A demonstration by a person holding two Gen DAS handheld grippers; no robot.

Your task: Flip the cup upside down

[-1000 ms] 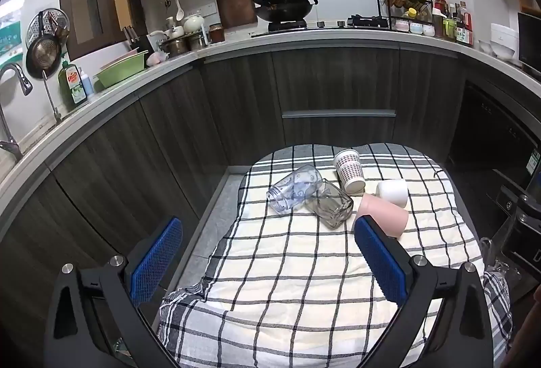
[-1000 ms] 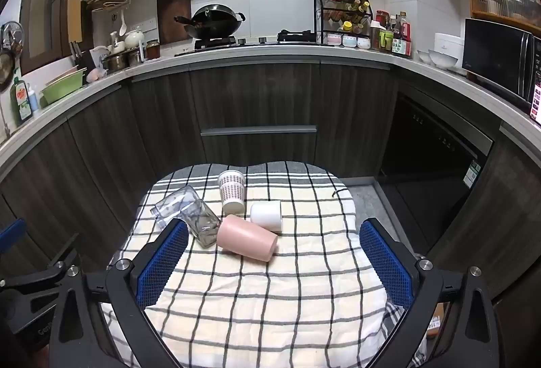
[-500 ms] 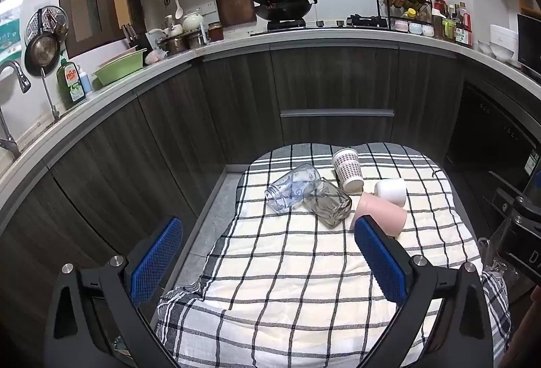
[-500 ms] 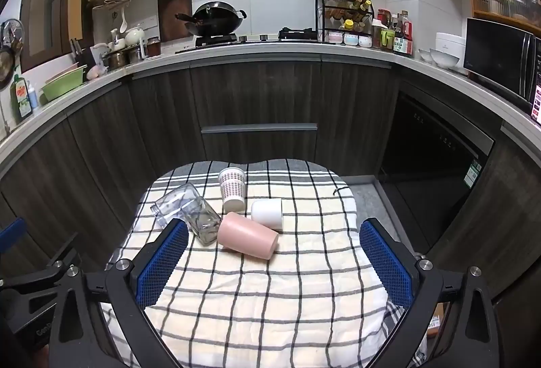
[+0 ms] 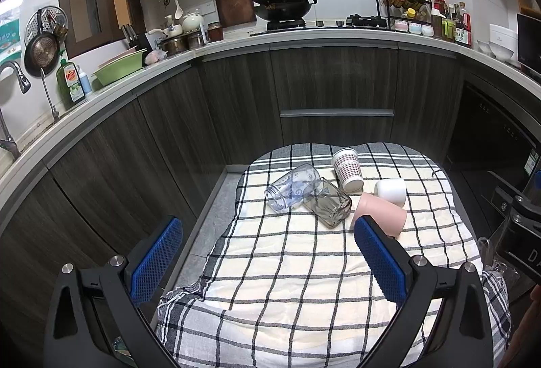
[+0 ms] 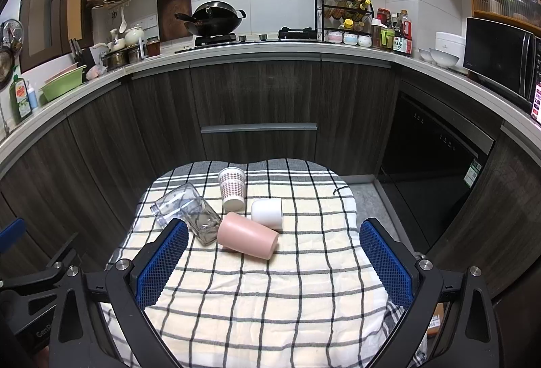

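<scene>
Centrally on a checked cloth, a pink cup lies on its side, ahead of both grippers and apart from them. From the right wrist camera, its long axis runs left to right, tilting toward the viewer at the right end. Its closed base points left and away, and its mouth end points right, though the opening itself is turned out of sight. From the left wrist camera, the near lower edge of this cup is cut off behind a blue finger pad.

Just behind it lies a white cup, also on its side. A patterned paper cup stands farther back. Two clear glass jars lie tipped over to the left, overlapping each other.

The right gripper is spread wide, holding nothing. The left gripper is likewise spread wide and empty.
</scene>
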